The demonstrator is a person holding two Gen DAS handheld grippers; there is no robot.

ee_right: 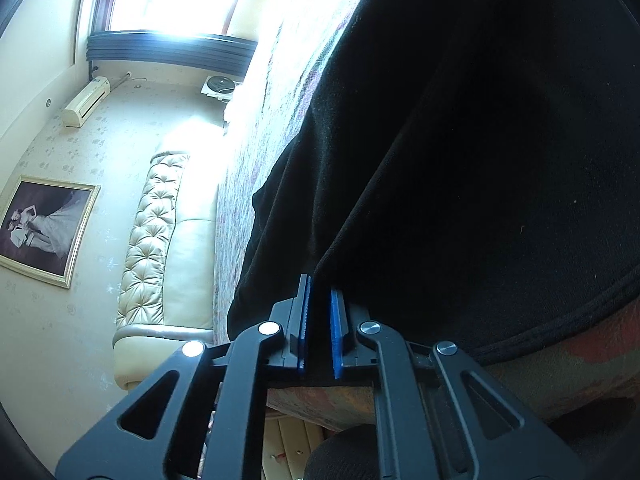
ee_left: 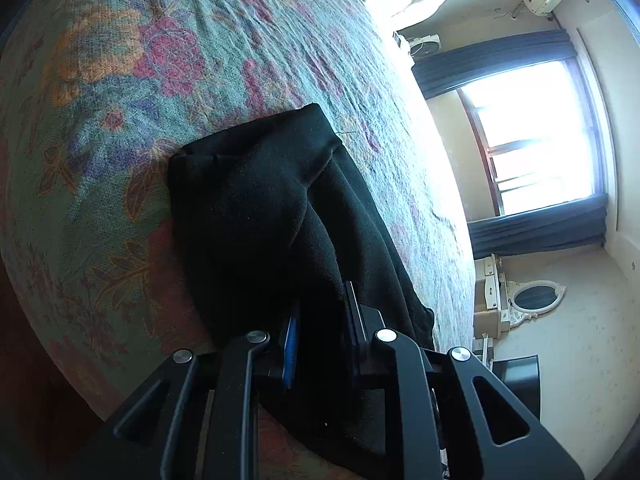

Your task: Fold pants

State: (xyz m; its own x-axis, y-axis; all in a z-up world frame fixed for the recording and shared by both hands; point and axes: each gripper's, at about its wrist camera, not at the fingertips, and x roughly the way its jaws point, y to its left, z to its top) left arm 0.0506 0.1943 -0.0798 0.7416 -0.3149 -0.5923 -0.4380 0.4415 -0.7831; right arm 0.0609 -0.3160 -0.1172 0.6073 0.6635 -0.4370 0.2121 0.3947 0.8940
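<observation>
Nearest the lens, the left gripper (ee_left: 320, 332) is clamped on a thick bunch of the black pants (ee_left: 256, 216), and the right gripper (ee_right: 320, 320) pinches a thinner edge of that cloth between its blue pads (ee_right: 335, 332). The pants lie part-folded on the floral bedspread (ee_left: 160, 60), near the bed's edge. To fold well, both hands should probably travel level and together, keeping the edge taut. Beyond: a bright window (ee_left: 532, 136), dark curtains (ee_left: 488, 60), a tufted headboard (ee_right: 156, 224) and a framed photo (ee_right: 44, 228).
</observation>
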